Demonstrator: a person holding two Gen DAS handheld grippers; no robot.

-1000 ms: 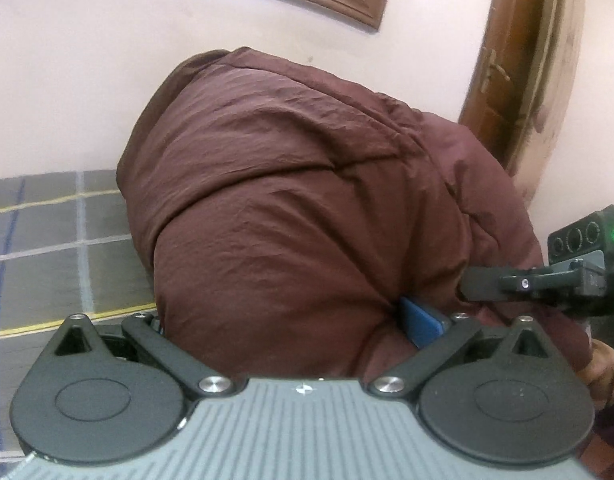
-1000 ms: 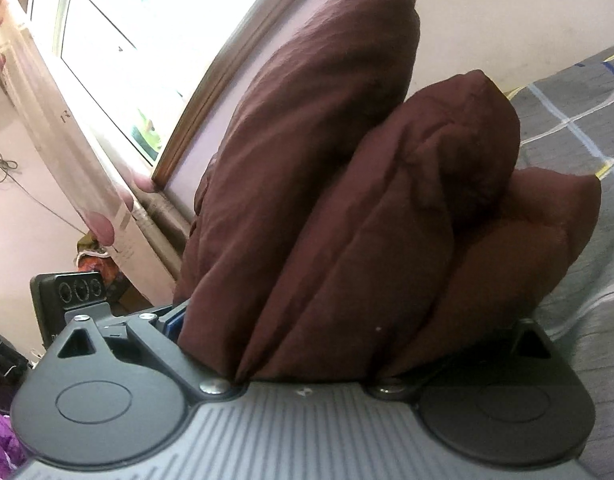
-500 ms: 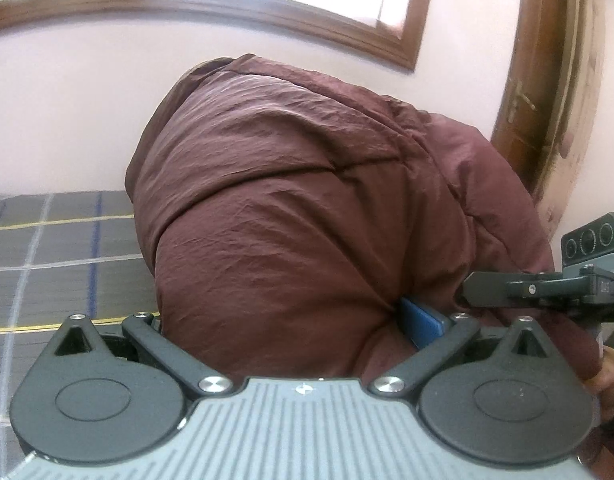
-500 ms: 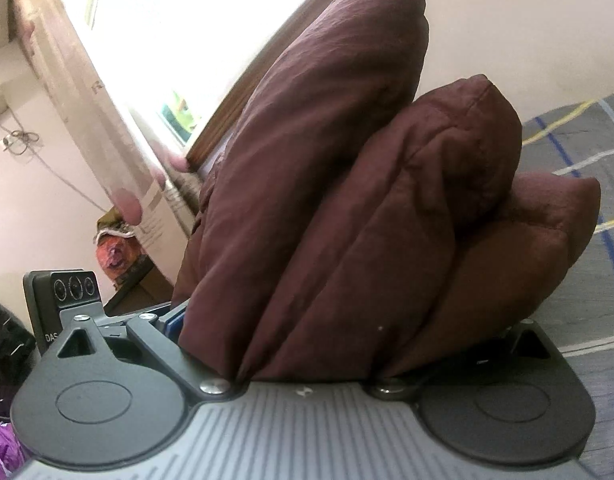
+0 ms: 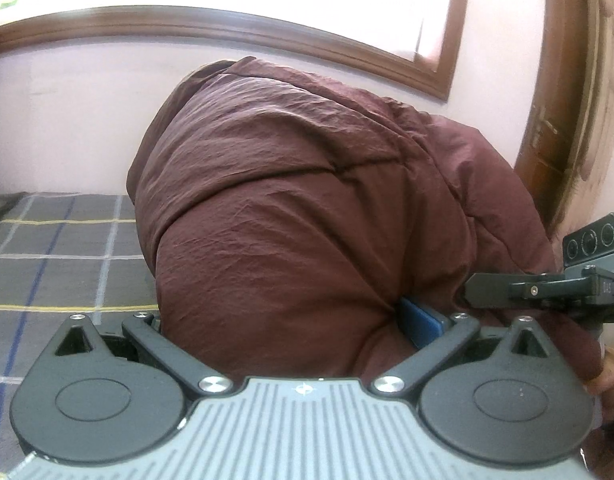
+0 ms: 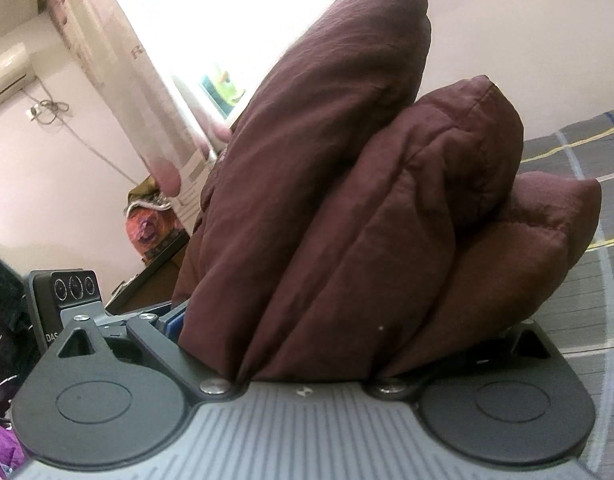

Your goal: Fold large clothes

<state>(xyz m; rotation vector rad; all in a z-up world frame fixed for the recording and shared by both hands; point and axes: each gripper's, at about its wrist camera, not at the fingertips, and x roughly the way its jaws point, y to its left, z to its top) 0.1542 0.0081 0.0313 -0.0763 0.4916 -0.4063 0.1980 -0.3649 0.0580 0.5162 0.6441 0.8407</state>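
Pale pink walls close the room on both sides, and a grey checked bed cover (image 5: 59, 248) with white, blue and yellow lines spreads beneath everything. In the left wrist view a brown window frame (image 5: 267, 36) curves across the top with bright glare behind it. Below it the maroon padded coat (image 5: 291, 216) bulges up from the left tongs (image 5: 303, 320), filling the middle and blocking most of the wall behind. These tongs are clamped on the coat's thick fabric; a blue pad (image 5: 421, 320) peeks out at the right finger. Further right the right tongs (image 5: 507, 290) reach in sideways and bite into the same bundle, with a hand (image 5: 611, 376) below them at the frame edge. A brown door (image 5: 555, 120) with a handle stands behind on the far right.

In the right wrist view an air conditioner (image 6: 7, 76) sits high on the left wall, a cord dangling beside it. A sheer curtain (image 6: 119, 80) hangs before the bright window, and a colourful bundle (image 6: 151, 228) lies below it. The left tool's camera block (image 6: 73, 288) shows at lower left. The coat (image 6: 347, 220) rises in three puffy folds from the tongs (image 6: 307, 360), which are closed on it, hiding the right finger. Bed cover (image 6: 587, 280) shows at right.
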